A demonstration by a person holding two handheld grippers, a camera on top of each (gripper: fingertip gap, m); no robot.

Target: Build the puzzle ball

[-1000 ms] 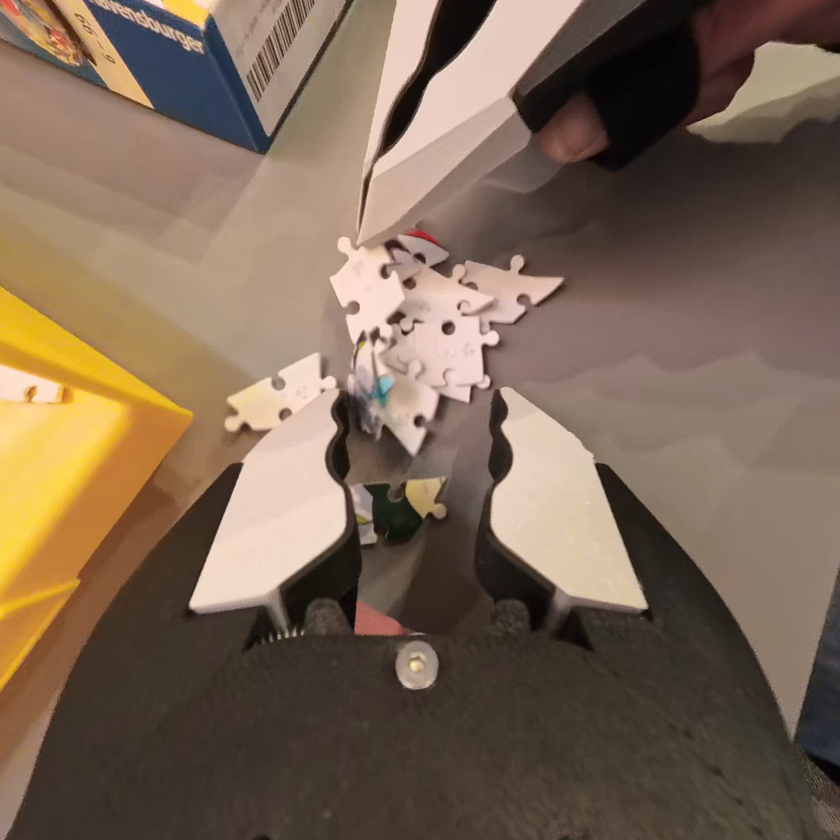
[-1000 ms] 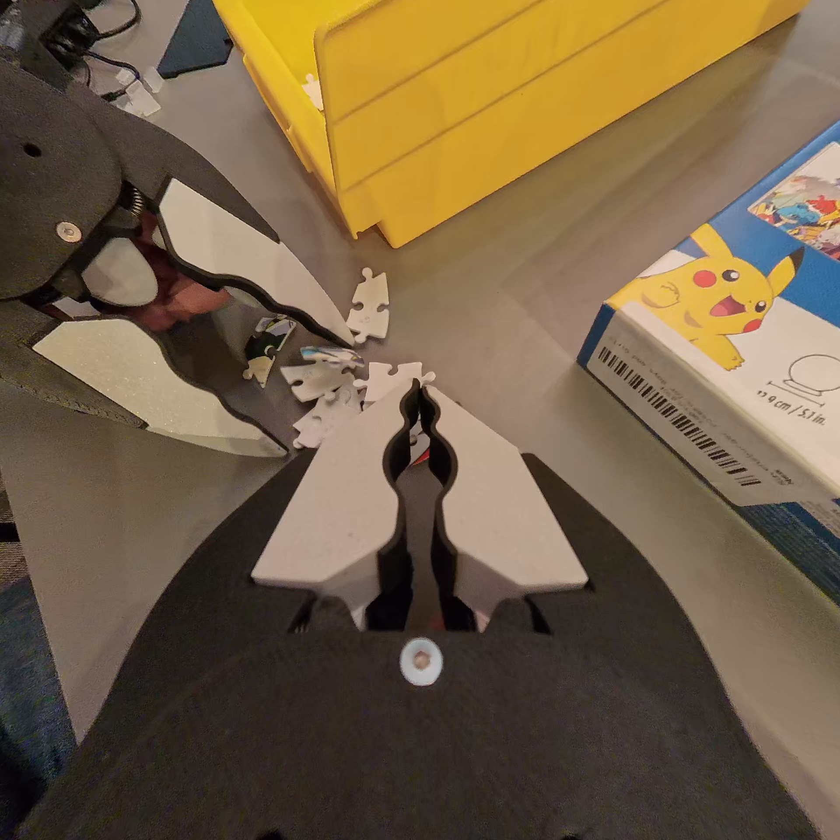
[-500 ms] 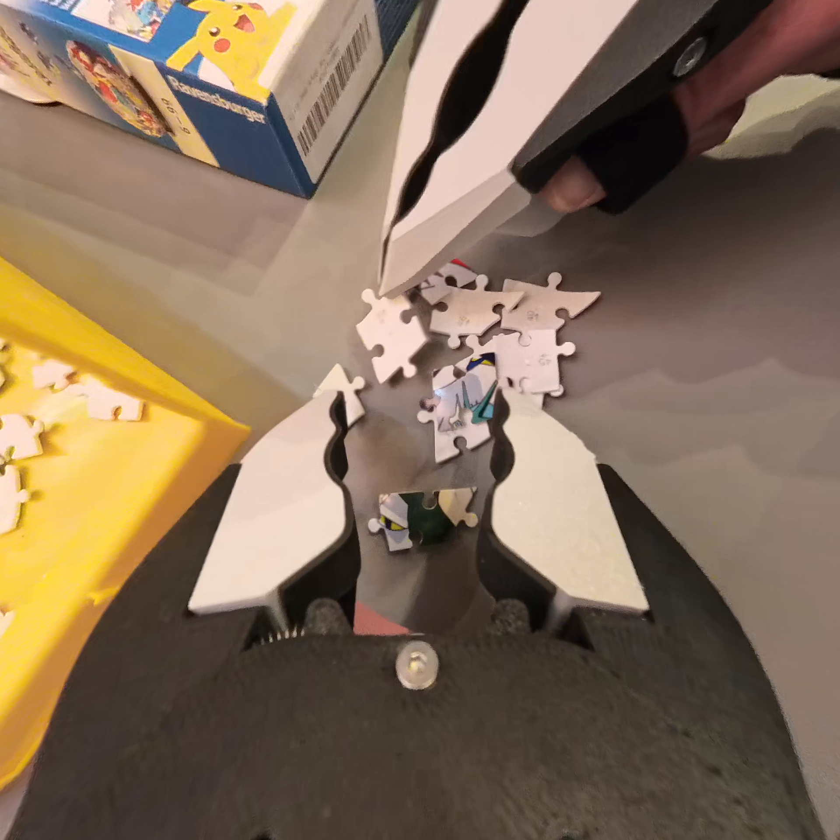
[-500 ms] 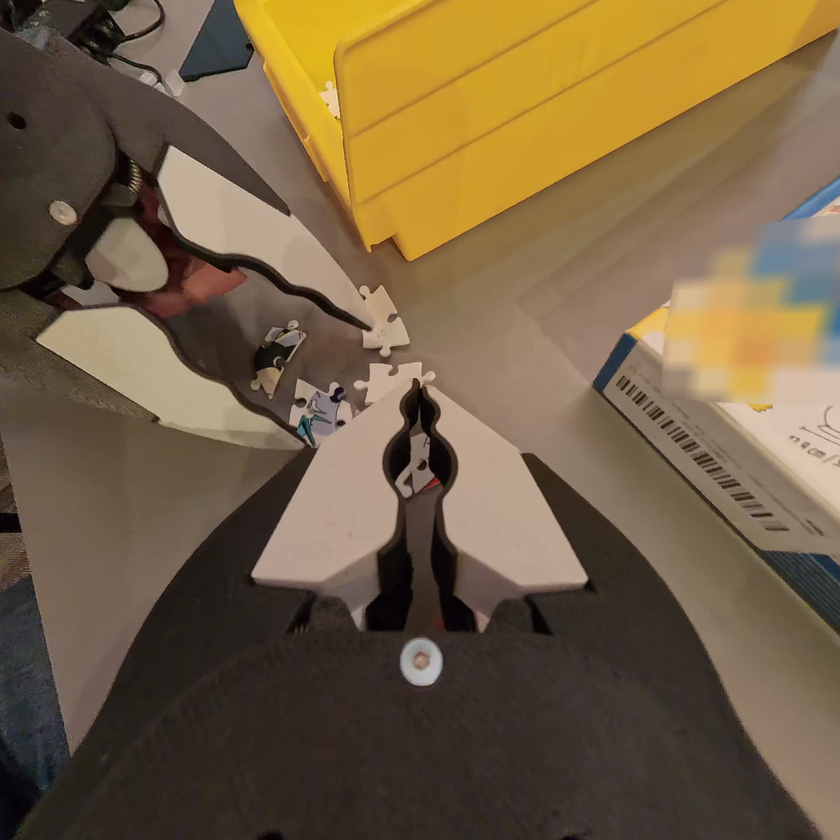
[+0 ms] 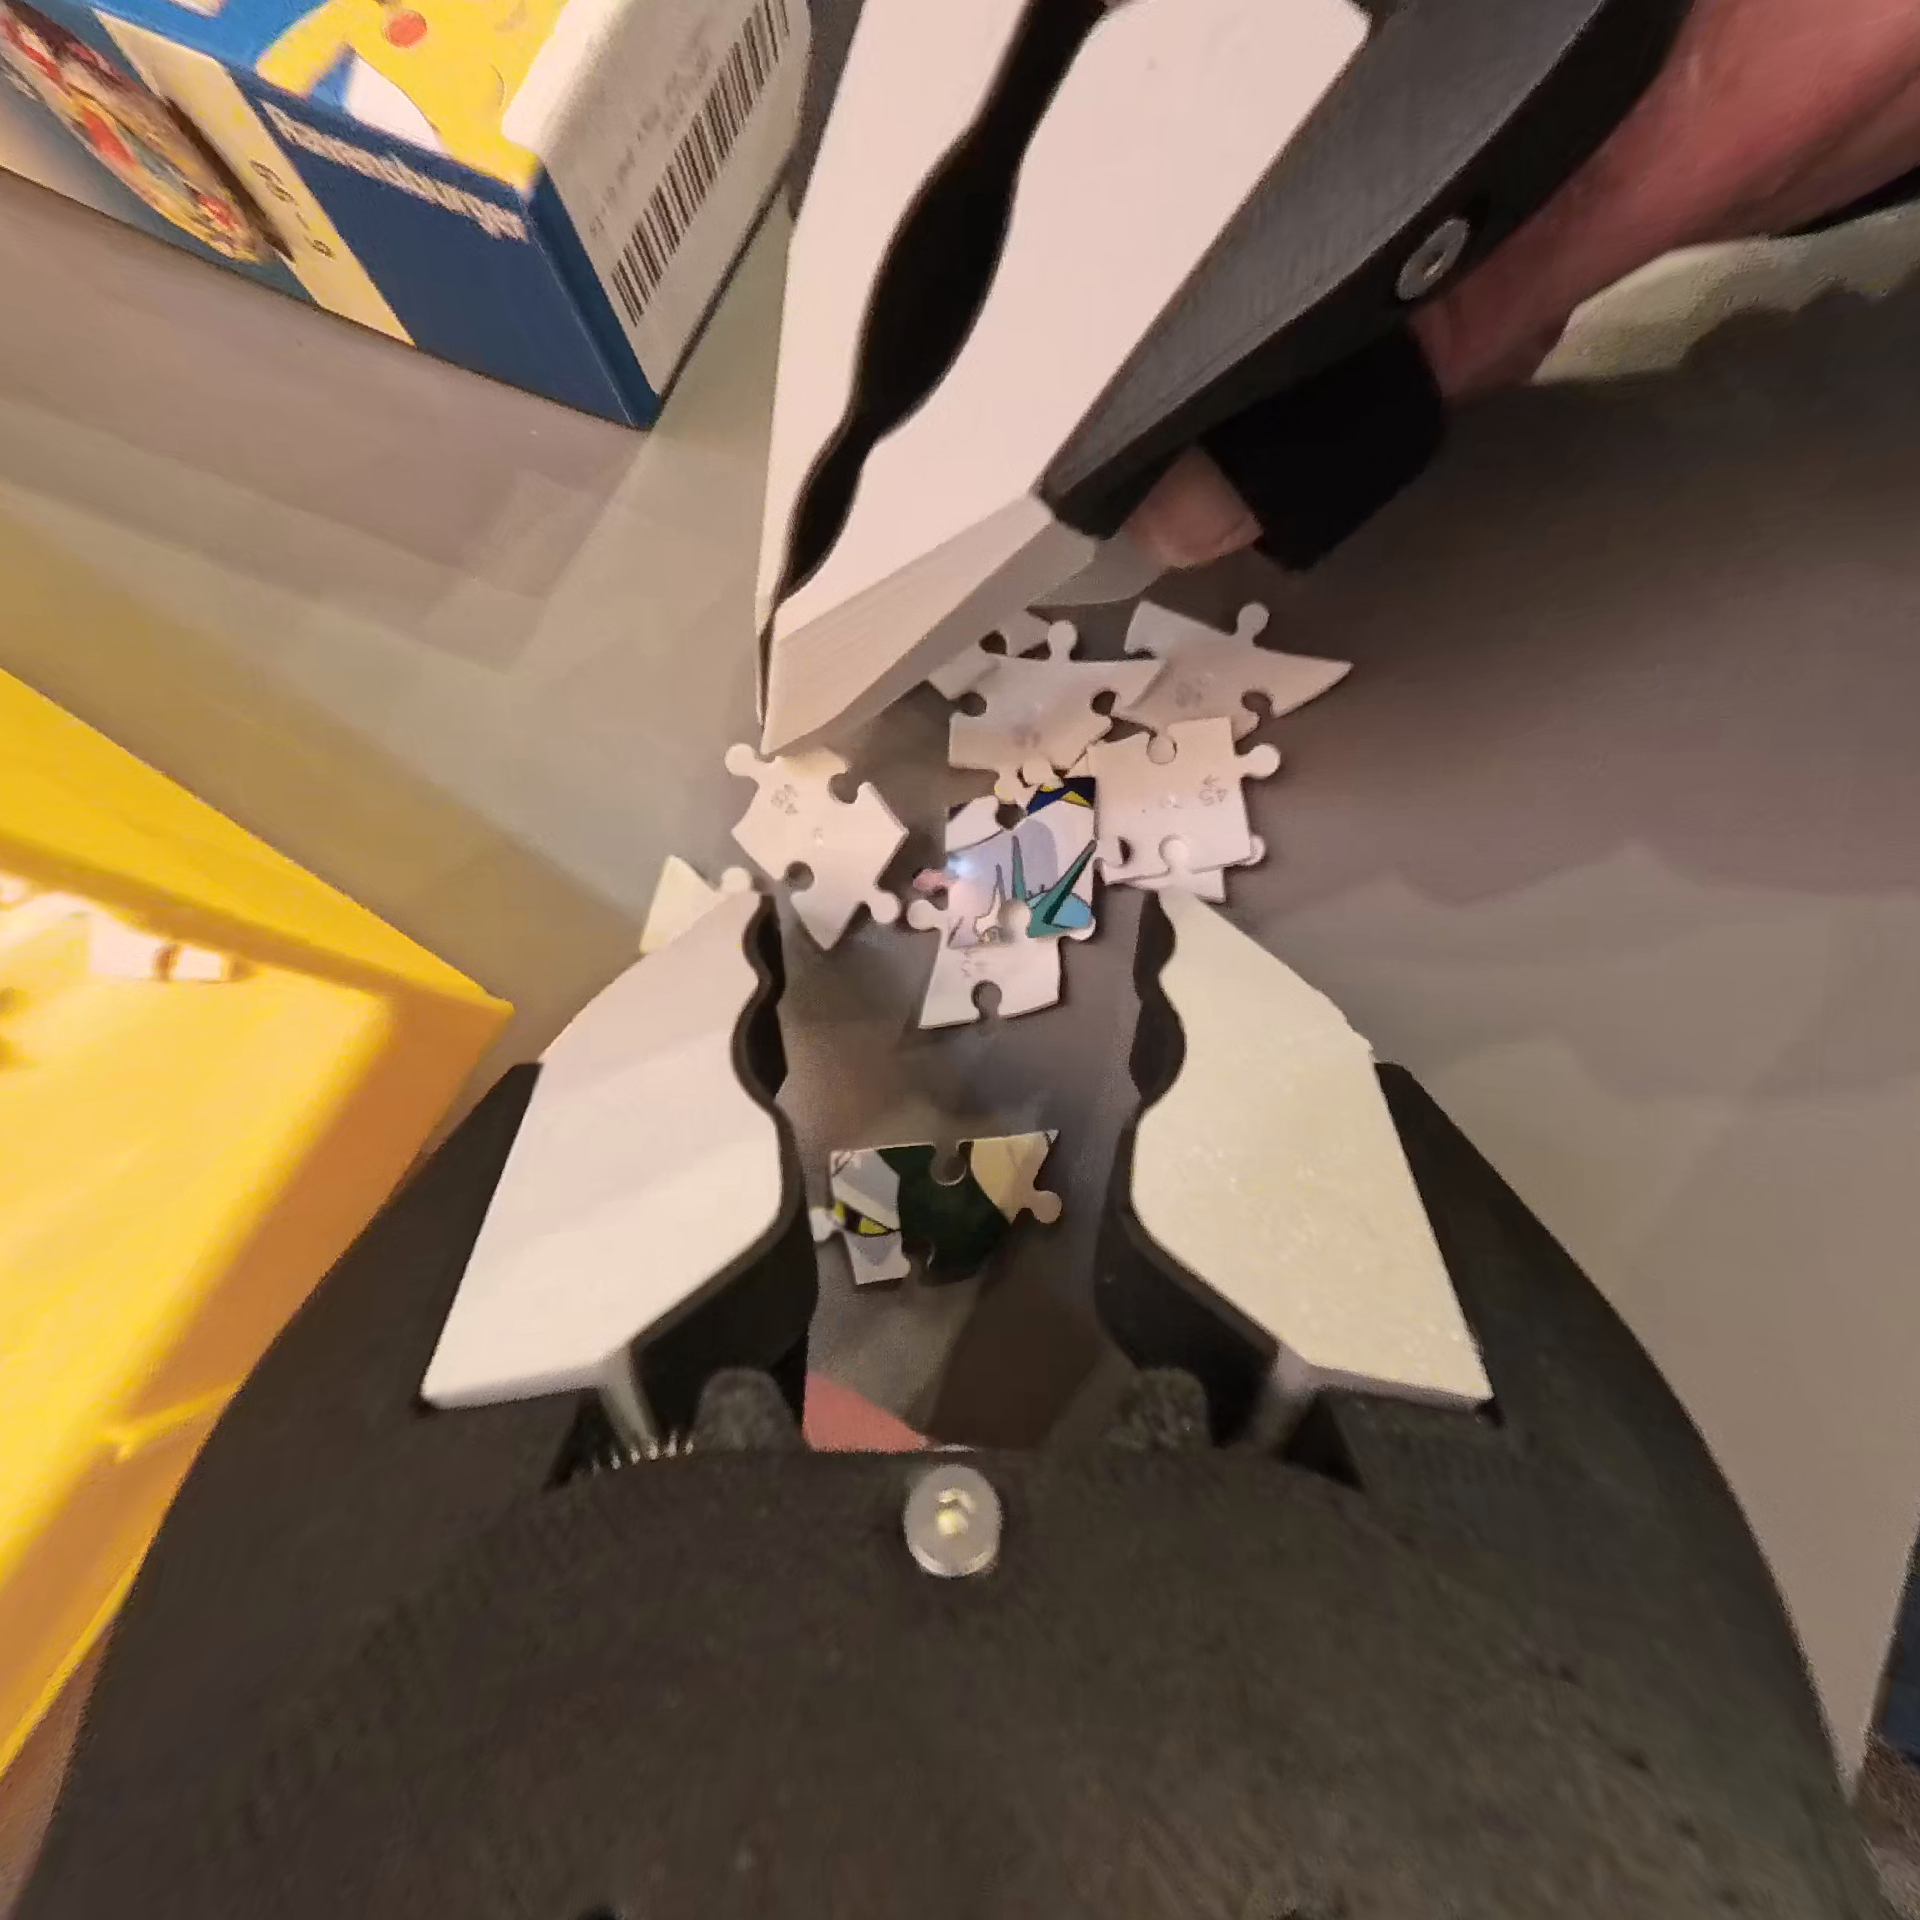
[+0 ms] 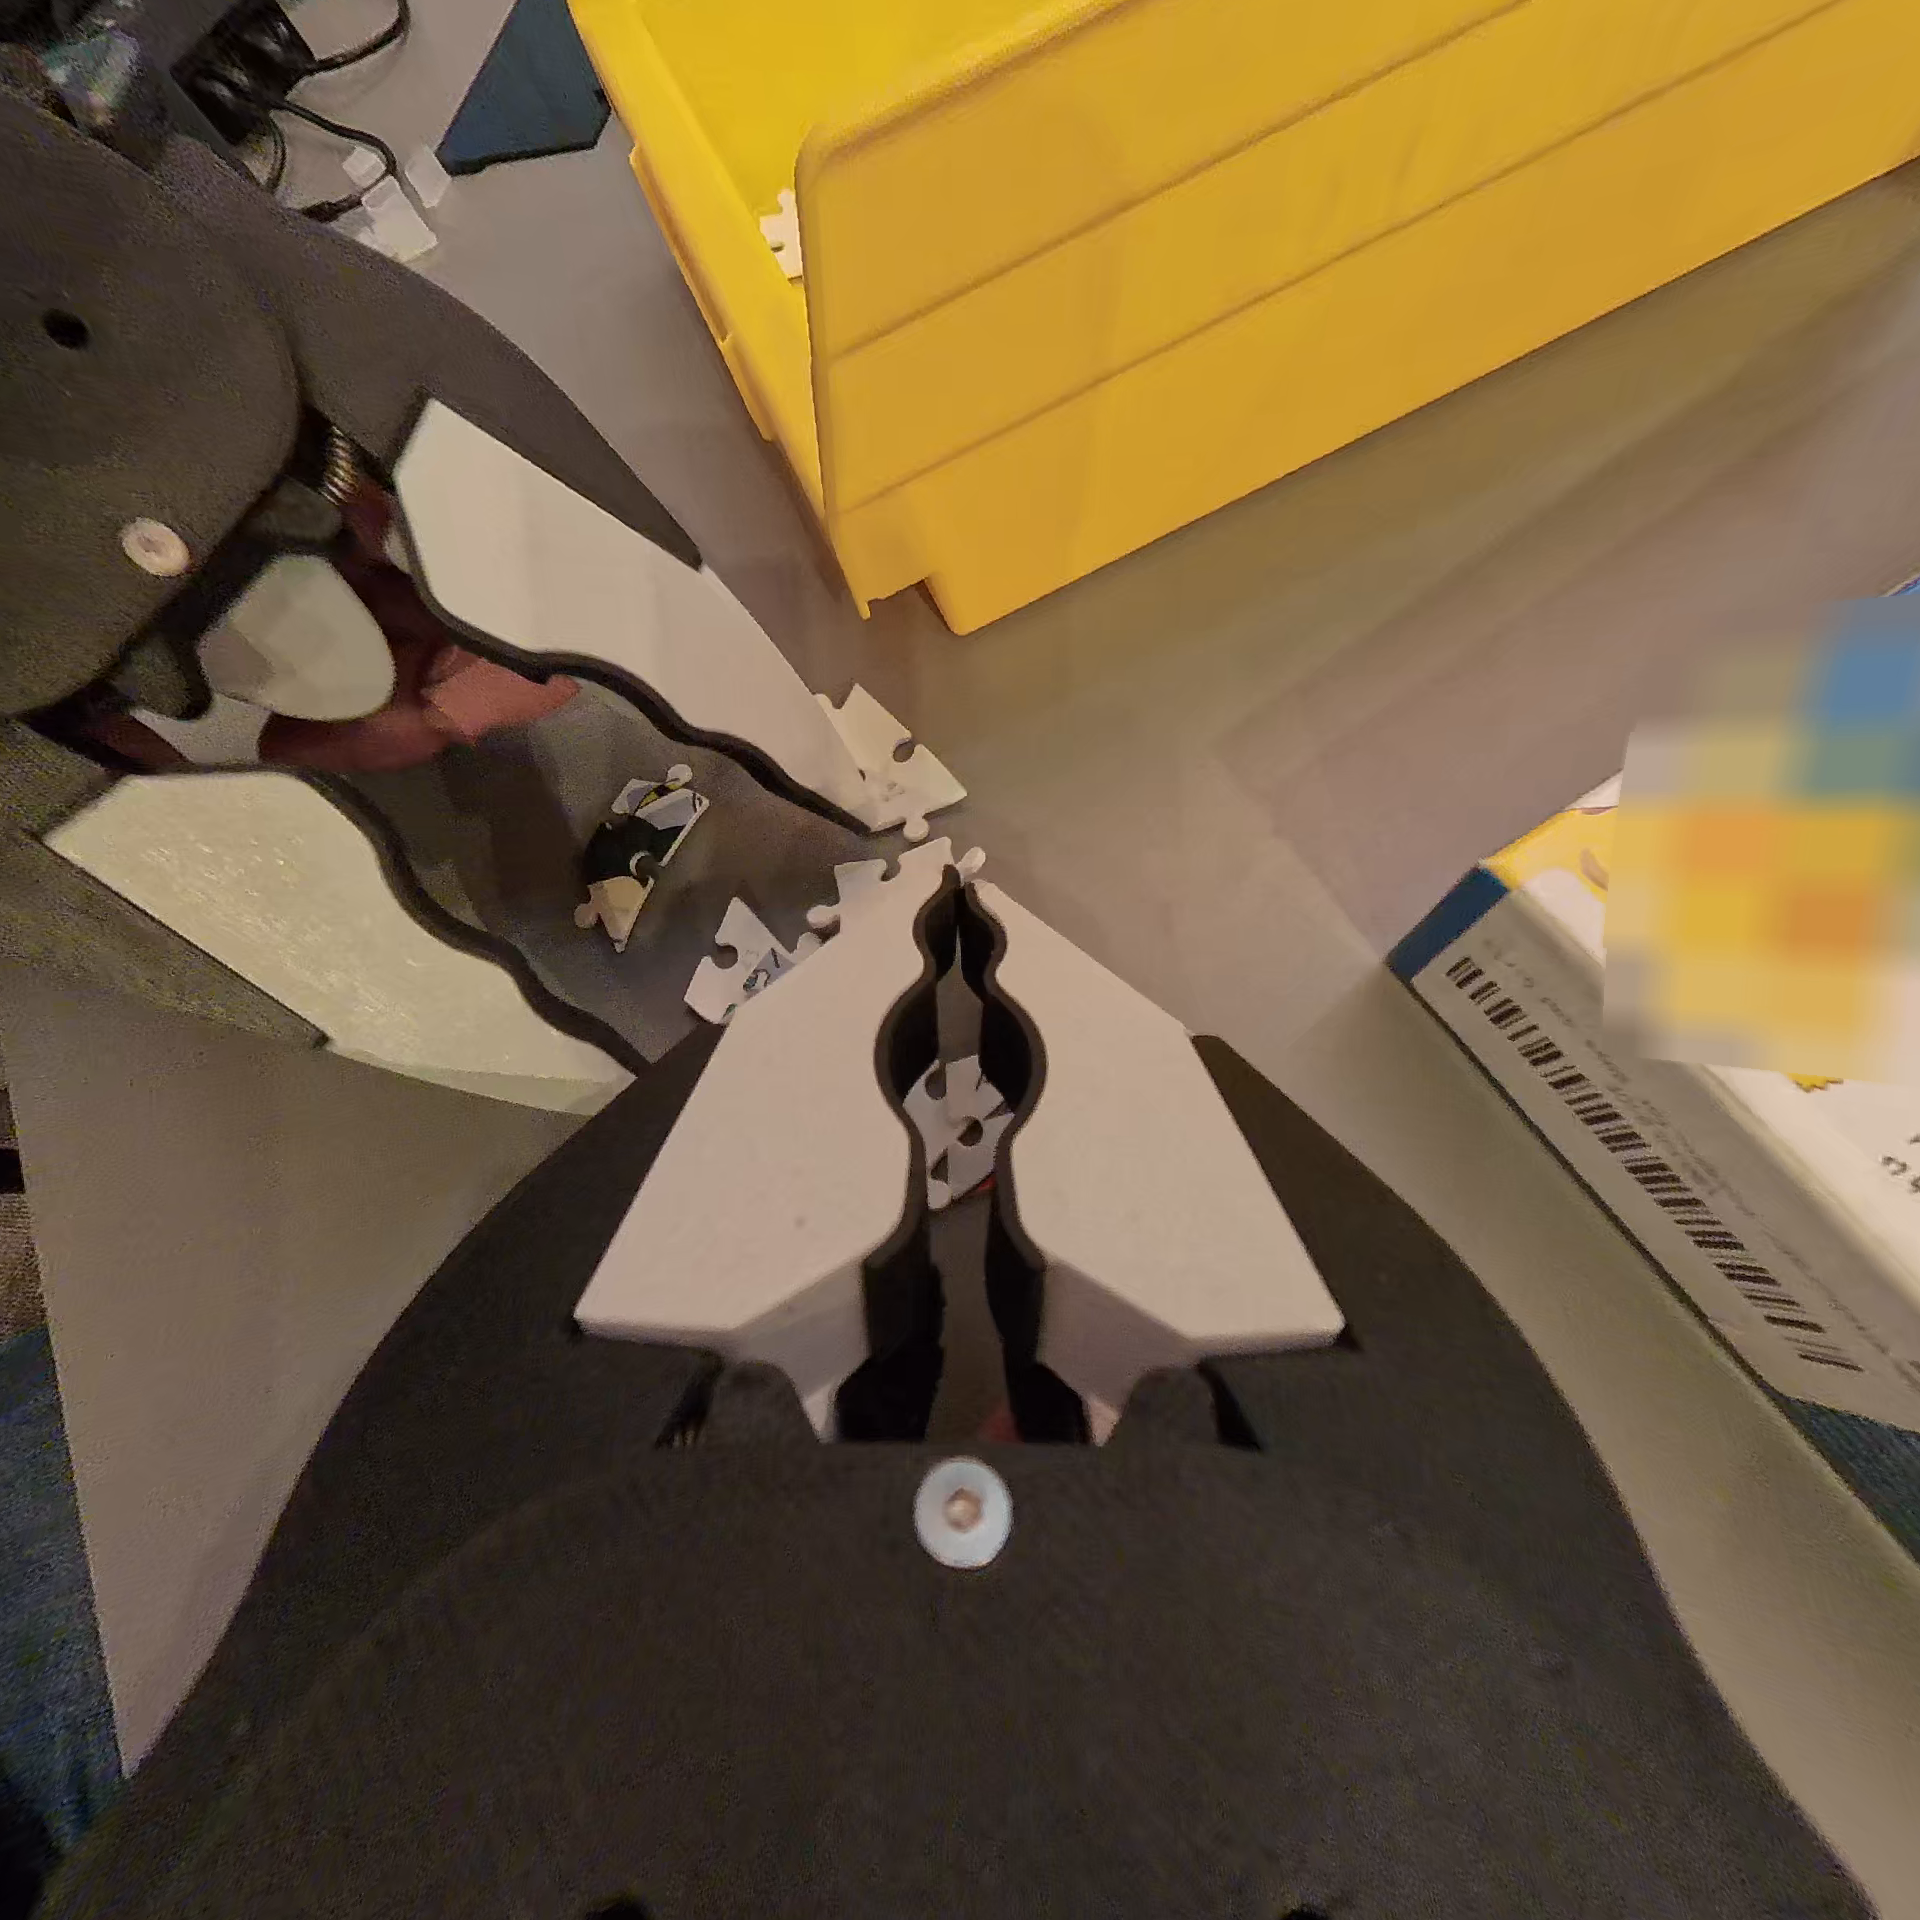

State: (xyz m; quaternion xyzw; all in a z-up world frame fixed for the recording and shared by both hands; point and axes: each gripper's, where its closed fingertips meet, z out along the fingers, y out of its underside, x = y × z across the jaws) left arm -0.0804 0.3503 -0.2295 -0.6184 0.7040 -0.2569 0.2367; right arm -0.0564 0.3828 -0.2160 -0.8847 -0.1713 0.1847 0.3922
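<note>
Several puzzle pieces lie loose on the grey table, most white side up (image 5: 1184, 800). One pale blue piece (image 5: 1013, 904) lies picture side up just ahead of my left gripper (image 5: 956, 914), which is open and empty. A dark green piece (image 5: 935, 1205) lies on the table between its fingers. My right gripper (image 5: 774, 727) comes in from above, shut, its tip touching the corner of a white piece (image 5: 816, 842). In the right wrist view the right gripper (image 6: 956, 883) is shut over the pieces, and the left gripper (image 6: 748, 935) stands open at the left.
A yellow bin (image 5: 208, 1143) holding more pieces stands left of the pile, and shows at the top of the right wrist view (image 6: 1247, 364). The blue puzzle box (image 5: 468, 208) lies beyond; it also shows at the right (image 6: 1662, 1195). Cables (image 6: 312, 156) lie at the far left. There is about 4 cm between the tips of the two grippers.
A pale blue piece that was tumbling between the left fingers now lies flat, picture side up. The heap has spread out. The shut right gripper has come nearer the left one.
</note>
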